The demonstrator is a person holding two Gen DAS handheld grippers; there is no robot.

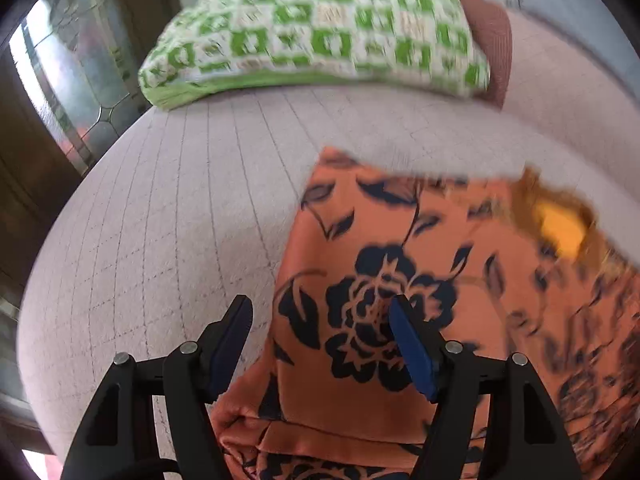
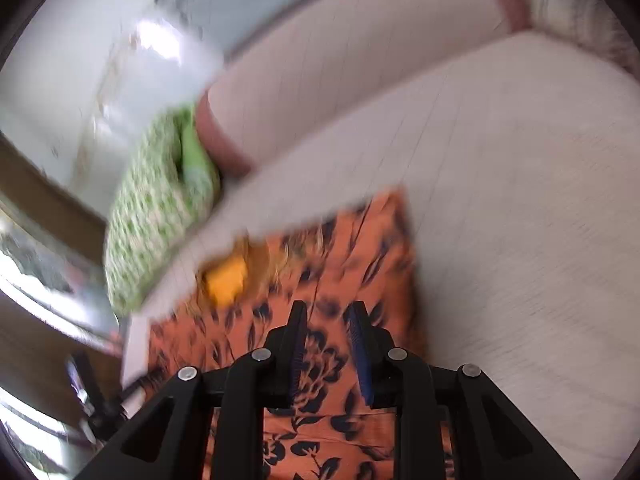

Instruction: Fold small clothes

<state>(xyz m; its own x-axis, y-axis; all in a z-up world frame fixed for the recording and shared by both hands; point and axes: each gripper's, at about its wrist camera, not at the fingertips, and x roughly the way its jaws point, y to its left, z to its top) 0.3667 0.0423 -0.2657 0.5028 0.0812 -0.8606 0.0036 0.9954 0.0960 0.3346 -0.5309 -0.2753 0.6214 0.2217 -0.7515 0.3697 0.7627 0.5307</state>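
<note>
Your left gripper [image 1: 320,312] was spread wide over the left edge of the orange flowered cloth [image 1: 400,248], pinching nothing. Your right gripper [image 2: 328,320] was a little apart above it, holding nothing. The cloth lay folded on the pink sofa seat [image 1: 180,208], near a green checked pillow [image 1: 320,32].

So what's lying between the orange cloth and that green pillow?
Nothing: in the left wrist view only bare pale cushion runs between the orange cloth and the green pillow.
</note>
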